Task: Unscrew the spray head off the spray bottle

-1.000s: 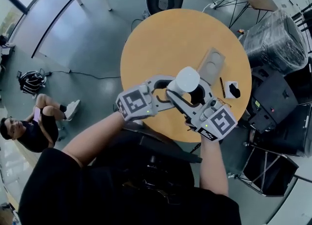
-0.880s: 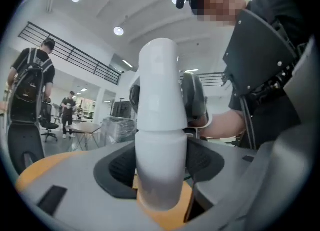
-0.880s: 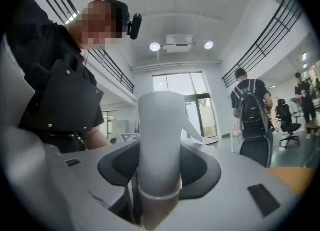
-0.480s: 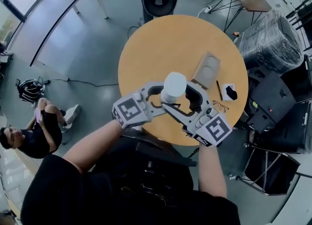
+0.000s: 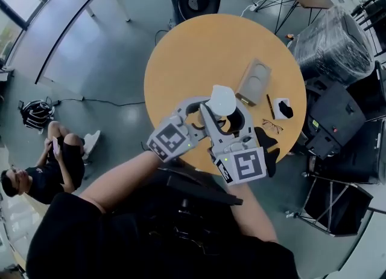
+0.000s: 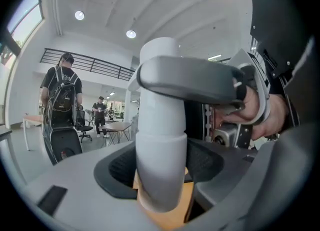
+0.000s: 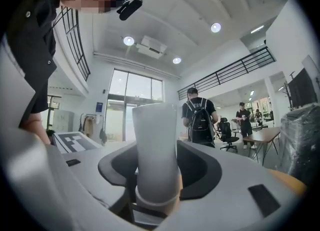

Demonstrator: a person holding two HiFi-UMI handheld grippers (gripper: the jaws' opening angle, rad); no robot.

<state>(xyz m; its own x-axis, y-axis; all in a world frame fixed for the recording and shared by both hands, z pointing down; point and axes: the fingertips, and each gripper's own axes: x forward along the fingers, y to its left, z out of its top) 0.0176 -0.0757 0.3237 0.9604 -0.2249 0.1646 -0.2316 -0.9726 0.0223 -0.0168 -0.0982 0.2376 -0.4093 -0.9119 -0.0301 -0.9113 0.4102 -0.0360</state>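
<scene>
The left gripper (image 6: 160,167) is clamped on the wider lower body of the white spray bottle (image 5: 222,99). In the left gripper view its dark pads press on both sides of that body. The right gripper (image 7: 157,170) comes in from the other side and grasps the bottle's narrower upper section. Its jaws have just been closing, and that section sits between the pads and touches them. In the left gripper view one jaw of the right gripper crosses in front of the bottle, above the step where the body narrows.

The bottle is upright, held by both grippers over the near part of the round yellow table (image 5: 199,48). In the head view the two grippers meet at the bottle at an angle to each other.

Farther back on the table lie a beige rectangular piece (image 5: 253,80), a small white-and-black item (image 5: 281,109) and a pair of glasses (image 5: 271,128). A person with a backpack (image 6: 61,92) stands in the room beyond.
</scene>
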